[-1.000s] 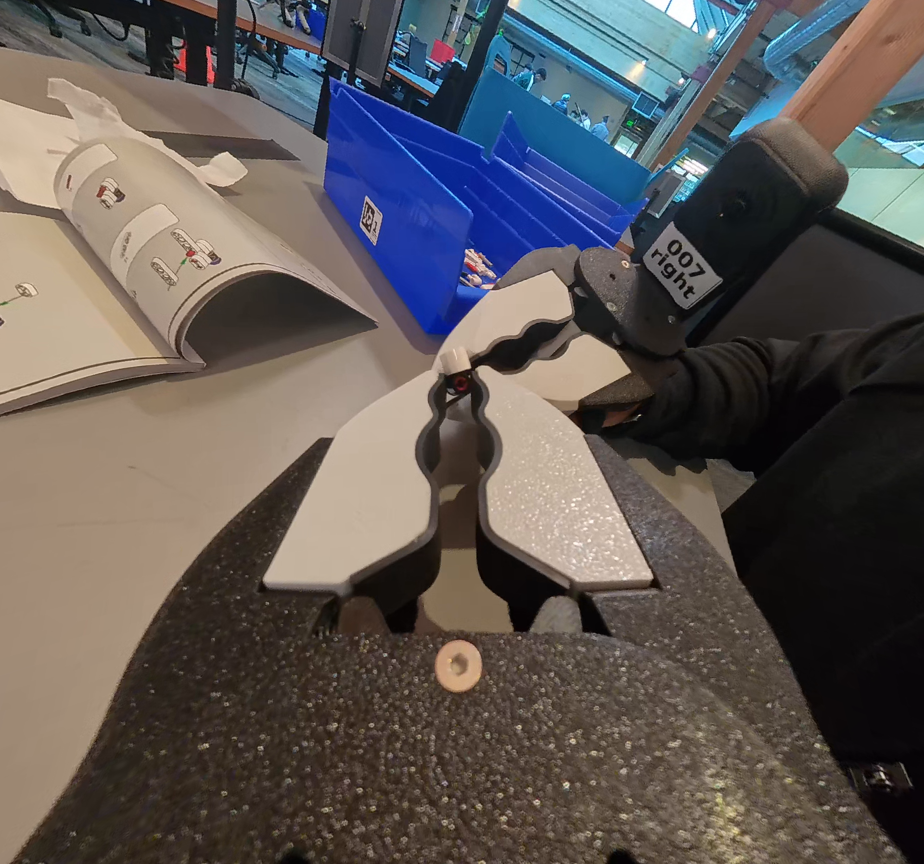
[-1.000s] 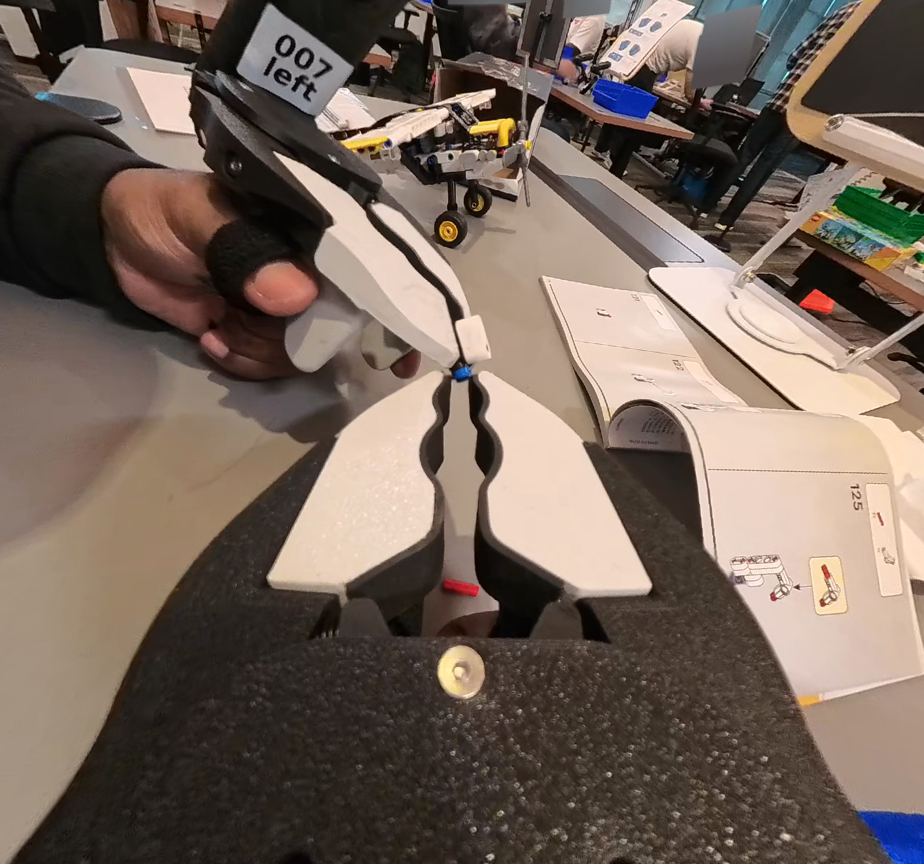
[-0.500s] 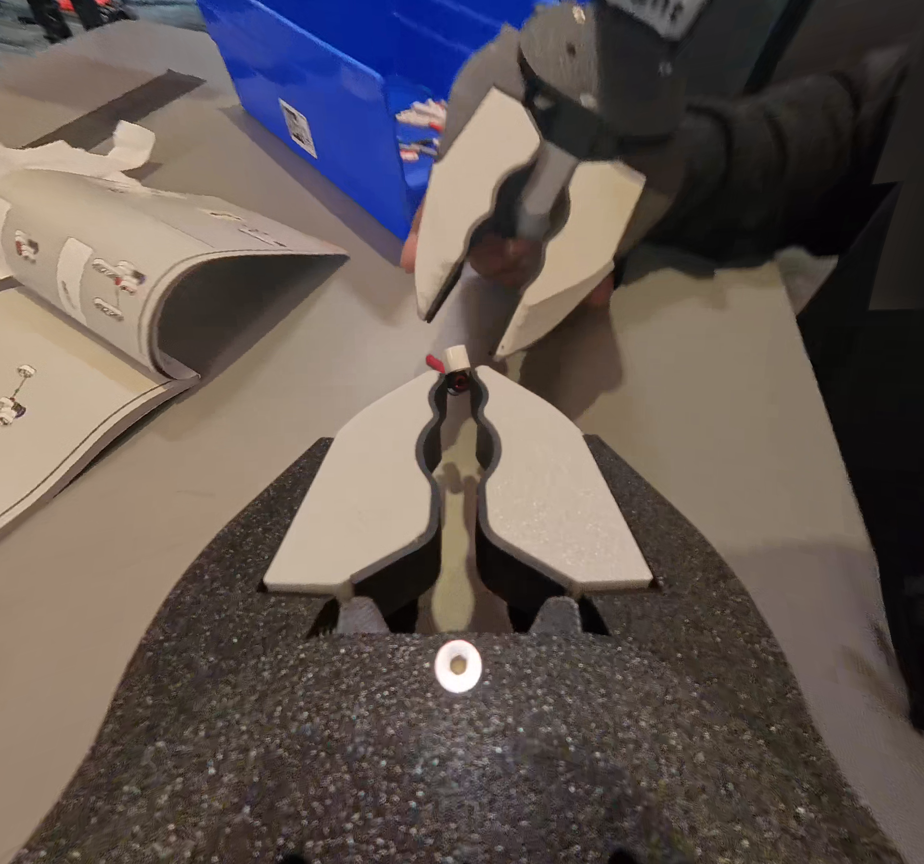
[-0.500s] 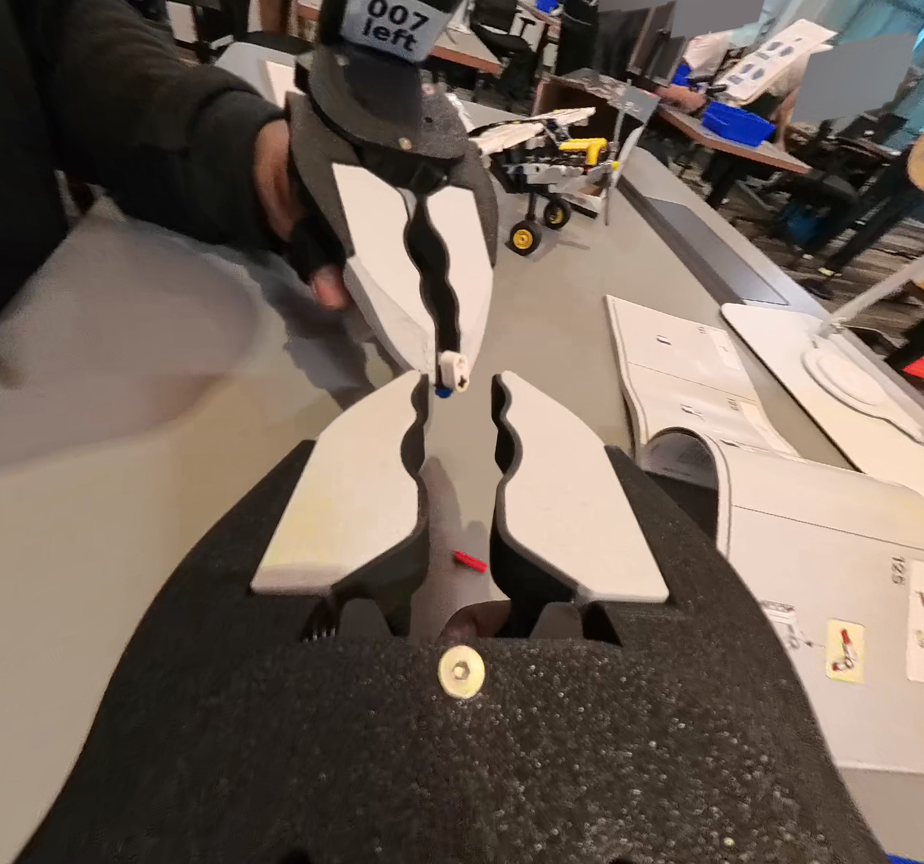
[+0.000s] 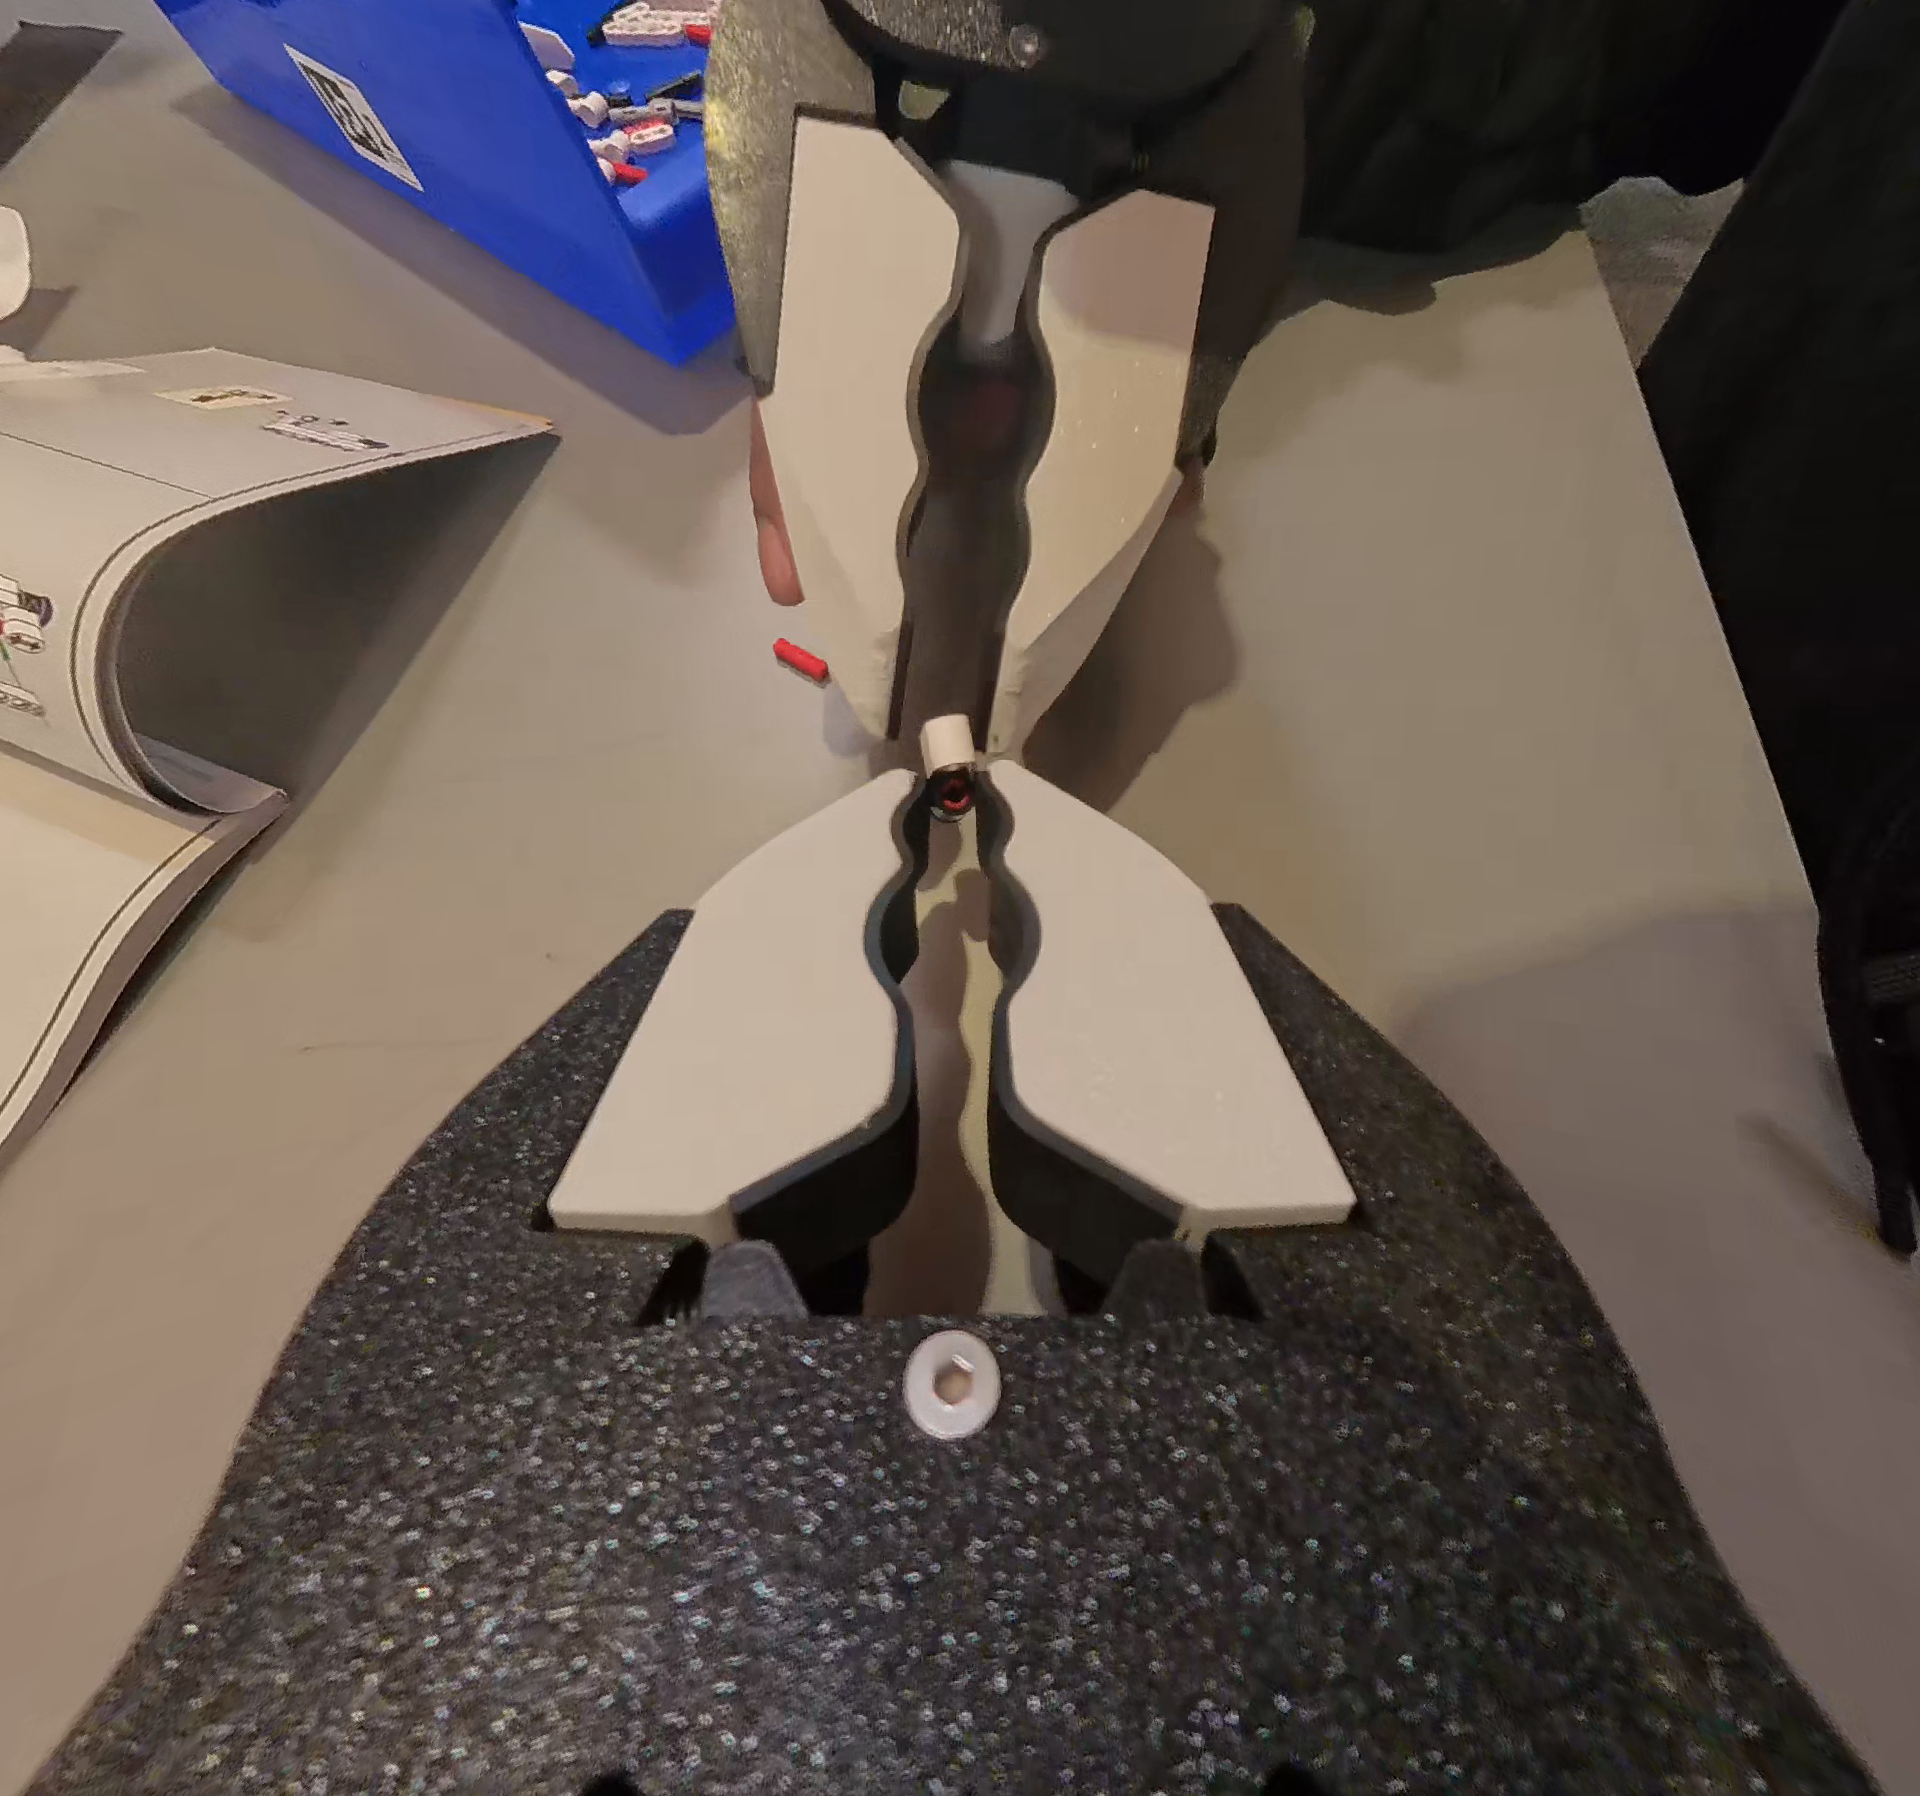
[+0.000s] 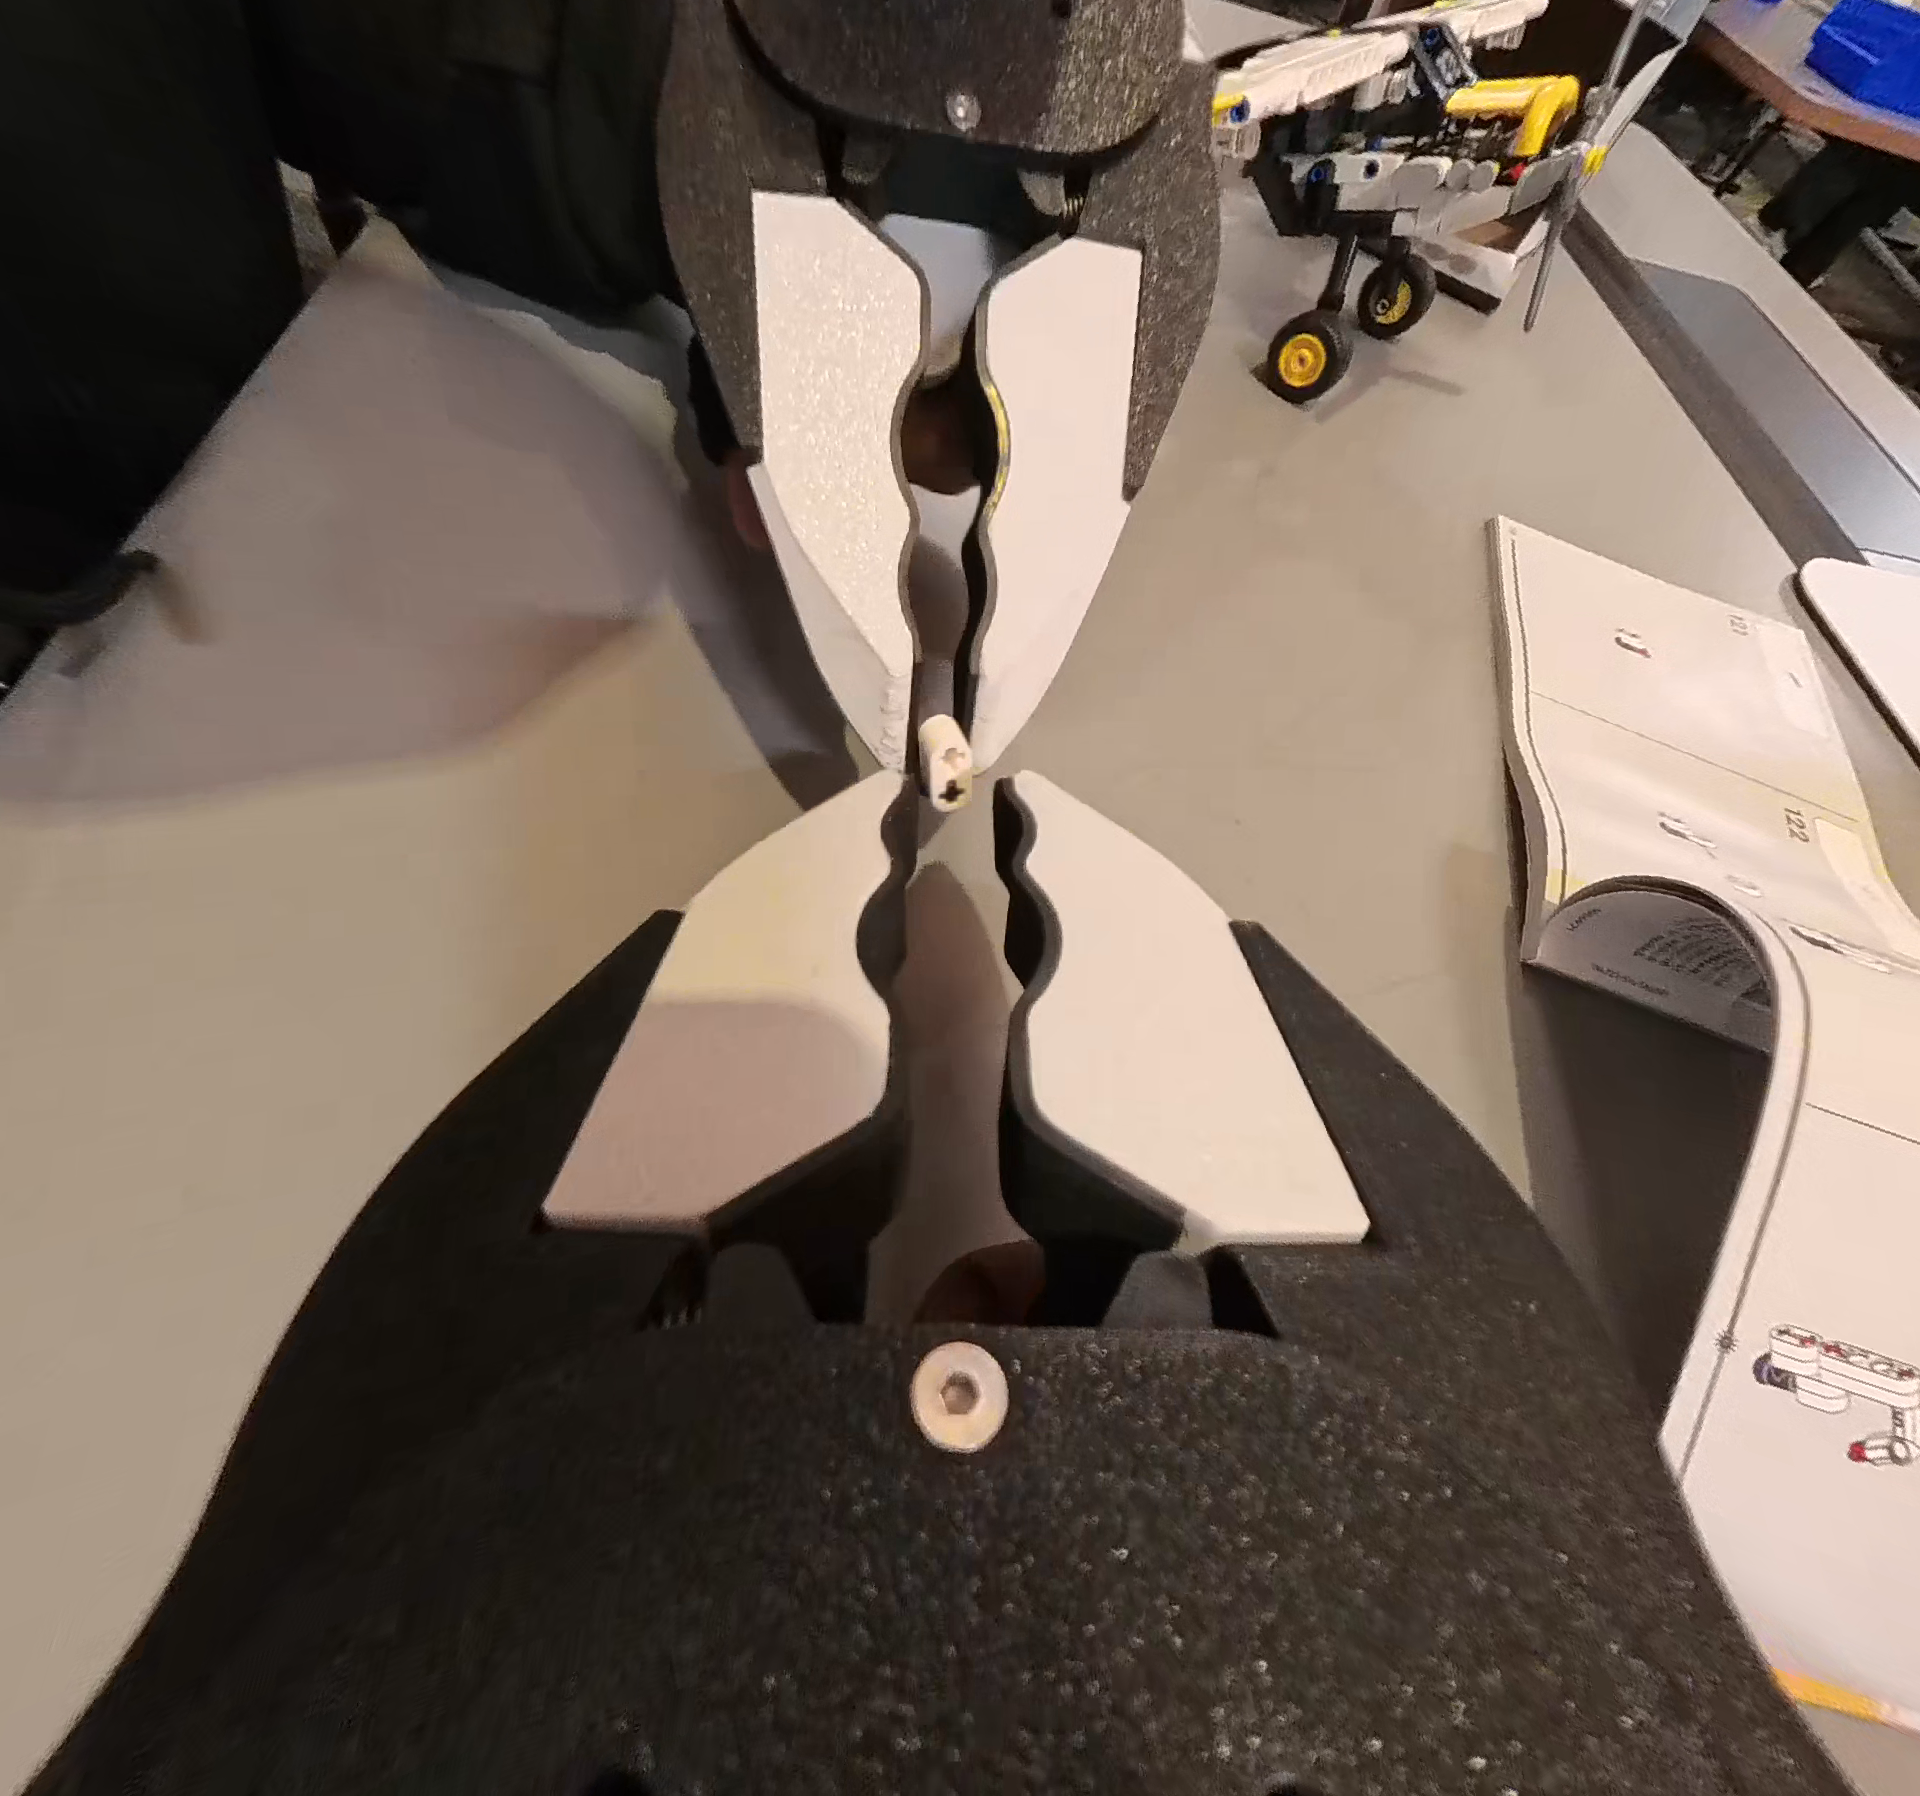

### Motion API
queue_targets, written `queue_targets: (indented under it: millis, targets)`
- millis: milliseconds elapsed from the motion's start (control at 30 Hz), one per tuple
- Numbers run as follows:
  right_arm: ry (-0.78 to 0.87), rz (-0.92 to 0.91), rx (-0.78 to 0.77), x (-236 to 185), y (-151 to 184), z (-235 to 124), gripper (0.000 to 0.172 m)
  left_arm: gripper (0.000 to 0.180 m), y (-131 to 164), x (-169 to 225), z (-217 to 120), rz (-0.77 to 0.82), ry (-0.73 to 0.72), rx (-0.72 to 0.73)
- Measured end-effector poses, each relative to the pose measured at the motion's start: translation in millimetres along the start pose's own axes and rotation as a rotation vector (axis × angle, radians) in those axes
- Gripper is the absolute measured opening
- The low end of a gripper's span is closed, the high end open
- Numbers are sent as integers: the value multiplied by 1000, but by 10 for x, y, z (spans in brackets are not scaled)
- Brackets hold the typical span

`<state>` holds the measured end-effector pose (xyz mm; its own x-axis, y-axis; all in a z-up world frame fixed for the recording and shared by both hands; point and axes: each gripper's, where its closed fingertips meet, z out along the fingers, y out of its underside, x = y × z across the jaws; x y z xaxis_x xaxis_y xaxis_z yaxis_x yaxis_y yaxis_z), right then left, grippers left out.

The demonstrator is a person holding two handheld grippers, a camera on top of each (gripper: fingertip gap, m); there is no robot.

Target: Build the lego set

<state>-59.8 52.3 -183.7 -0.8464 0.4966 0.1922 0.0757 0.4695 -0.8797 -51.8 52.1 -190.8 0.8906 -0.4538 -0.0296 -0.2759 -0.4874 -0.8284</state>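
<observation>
My left gripper [image 5: 948, 782] is shut on a small white connector piece [image 5: 948, 740] with a red and black part at its near end. The piece sticks out past my fingertips. My right gripper [image 5: 948, 707] faces it tip to tip from the far side. In the right wrist view the left gripper [image 6: 940, 738] holds the white piece [image 6: 945, 767] between the tips of my right gripper [image 6: 951, 792]. The right jaws stand slightly apart. The piece lies close to the left fingertip [image 6: 883, 806], with a gap to the right one. A loose red pin [image 5: 800, 658] lies on the grey table [image 5: 416, 863].
A blue bin [image 5: 436, 84] with several small parts stands at the back left. An open instruction booklet [image 5: 208, 499] lies at the left, and it also shows in the right wrist view [image 6: 1662, 759]. A white and yellow model plane [image 6: 1403, 136] stands farther back. A person's dark sleeves are behind both grippers. Both grippers' tips are close together, under 4 cm apart.
The right gripper, shut at the piece's blue end a second ago, opened wide and has narrowed around the white piece. Both grippers tilted down to face each other. The left kept its grasp.
</observation>
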Motion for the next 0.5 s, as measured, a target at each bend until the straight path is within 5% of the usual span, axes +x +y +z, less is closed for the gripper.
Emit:
queue_targets:
  millis: [233,500]
  targets:
    - [11,-27,-4,-12,1,19,8,8,-2,-17,-1,-31,1,16]
    - [79,202,214,222,-264,-115,7,15,-252,-188,-124,-226,10,279]
